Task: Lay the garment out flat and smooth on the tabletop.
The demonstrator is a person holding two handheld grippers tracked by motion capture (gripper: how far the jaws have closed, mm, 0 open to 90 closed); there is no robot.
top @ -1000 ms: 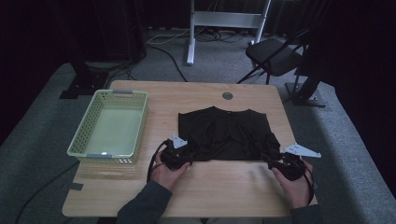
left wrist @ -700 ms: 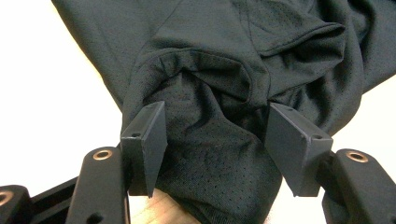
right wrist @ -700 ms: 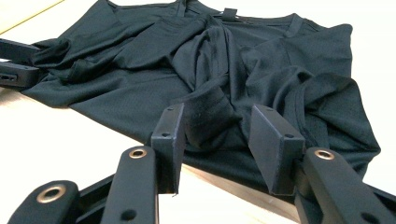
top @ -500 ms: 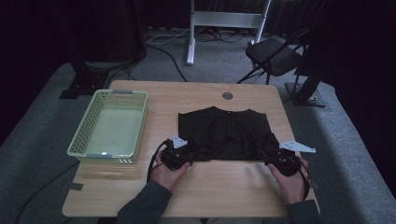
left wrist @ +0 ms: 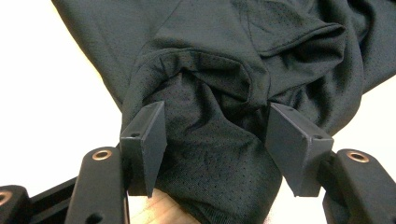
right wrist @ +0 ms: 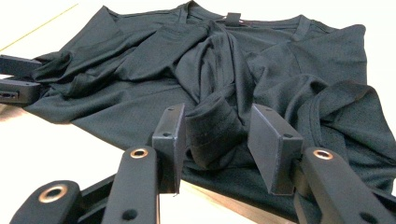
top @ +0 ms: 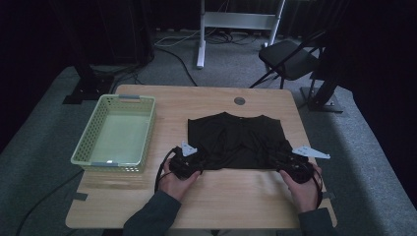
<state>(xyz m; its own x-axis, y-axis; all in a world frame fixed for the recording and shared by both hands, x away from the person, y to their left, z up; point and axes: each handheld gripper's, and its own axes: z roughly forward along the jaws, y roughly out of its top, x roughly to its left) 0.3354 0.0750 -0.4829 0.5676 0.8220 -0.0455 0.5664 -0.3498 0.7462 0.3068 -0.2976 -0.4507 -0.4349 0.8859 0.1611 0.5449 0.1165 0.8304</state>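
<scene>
Grey carpet surrounds one wooden counter (top: 226,196), where one black shirt (top: 236,140) is spread at frame centre and one green basket (top: 81,157) is set at left. Two grippers are held at the shirt's near edge: the left gripper (left wrist: 217,140) and the right gripper (right wrist: 215,135), each with fingers spread around bunched cloth, the right's having just been closing.

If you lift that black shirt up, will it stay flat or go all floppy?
Probably floppy: the shirt already lies in soft folds and bunches. It looks thin and holey, so likely light. It shouldn't roll or break.
</scene>
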